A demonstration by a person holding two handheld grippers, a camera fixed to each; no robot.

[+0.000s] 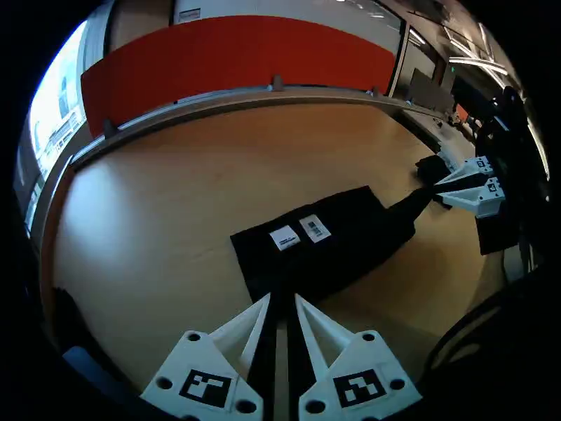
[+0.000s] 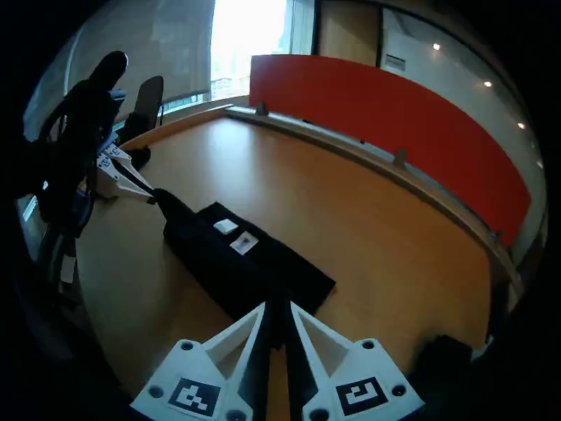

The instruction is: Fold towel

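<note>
A black towel [image 1: 329, 242] with two white labels [image 1: 300, 233] lies stretched along the wooden table [image 1: 175, 203]. My left gripper [image 1: 282, 298] is shut on its near end, with cloth running up between the fingers. At the far right, my right gripper [image 1: 435, 191] pinches the towel's other end, which is drawn to a point. In the right gripper view the same towel [image 2: 238, 270] runs from my right gripper [image 2: 277, 305], shut on the near corner, to the left gripper [image 2: 149, 195], held by a person in dark clothing [image 2: 70, 161].
A red partition [image 1: 231, 59] and a metal rail [image 1: 231, 102] border the table's far edge. A small black object [image 1: 431, 168] sits on the table near the right gripper. Dark office chairs [image 2: 147, 98] stand by the bright window [image 2: 245, 42].
</note>
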